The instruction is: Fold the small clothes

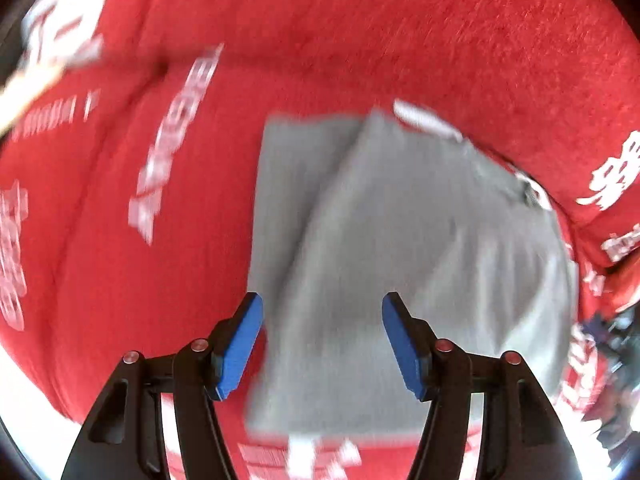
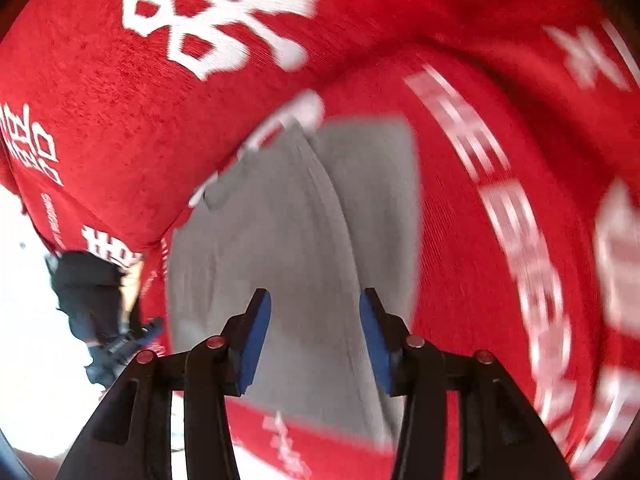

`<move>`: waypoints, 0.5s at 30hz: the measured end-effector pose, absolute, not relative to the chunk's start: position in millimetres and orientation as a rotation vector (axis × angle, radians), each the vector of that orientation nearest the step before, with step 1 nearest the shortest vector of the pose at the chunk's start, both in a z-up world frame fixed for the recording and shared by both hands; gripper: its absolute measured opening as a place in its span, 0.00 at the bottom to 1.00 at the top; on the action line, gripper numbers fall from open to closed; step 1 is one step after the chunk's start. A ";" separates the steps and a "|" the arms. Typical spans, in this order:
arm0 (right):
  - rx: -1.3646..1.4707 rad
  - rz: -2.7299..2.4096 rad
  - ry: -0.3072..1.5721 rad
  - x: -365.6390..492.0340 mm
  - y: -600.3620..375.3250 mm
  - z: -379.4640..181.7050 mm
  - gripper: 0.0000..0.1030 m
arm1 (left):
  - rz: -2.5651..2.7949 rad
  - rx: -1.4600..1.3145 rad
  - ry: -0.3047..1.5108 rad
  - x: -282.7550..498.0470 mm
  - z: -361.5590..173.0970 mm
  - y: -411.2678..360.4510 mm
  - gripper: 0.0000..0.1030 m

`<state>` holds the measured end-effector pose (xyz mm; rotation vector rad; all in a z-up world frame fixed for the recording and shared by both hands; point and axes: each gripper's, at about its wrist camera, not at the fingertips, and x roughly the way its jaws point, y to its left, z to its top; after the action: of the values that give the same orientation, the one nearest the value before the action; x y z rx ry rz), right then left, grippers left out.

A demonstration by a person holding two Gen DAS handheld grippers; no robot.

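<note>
Right wrist view, grey garment [image 2: 288, 240], other tongs [image 2: 120, 344], red cloth [image 2: 100, 92]

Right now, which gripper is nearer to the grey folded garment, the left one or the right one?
Neither clearly: no scale. The left gripper hangs over the grey garment, jaws open, empty. The right gripper hangs over the same garment, jaws open, empty. Both are blurred; contact cannot be told.

Place unclear, red printed cloth [image 1: 360, 32] covering the surface
</note>
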<state>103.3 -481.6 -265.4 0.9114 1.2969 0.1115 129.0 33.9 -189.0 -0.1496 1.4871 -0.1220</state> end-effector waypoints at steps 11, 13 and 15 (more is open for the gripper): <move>1.338 0.050 1.276 -0.4 -458.6 -308.5 0.55 | 0.081 -0.718 1.521 38.2 -227.9 71.9 0.61; 1.368 0.057 1.264 0.6 -453.0 -314.3 0.55 | 0.109 -0.745 1.484 37.8 -229.2 71.3 0.61; 1.399 0.045 1.238 2.4 -450.7 -319.1 0.55 | 0.133 -0.790 1.443 38.6 -228.4 74.9 0.62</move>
<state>2.4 -450.7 -319.1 1.3986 1.2379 0.0449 38.6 74.9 -228.4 -0.7897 1.4432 0.1327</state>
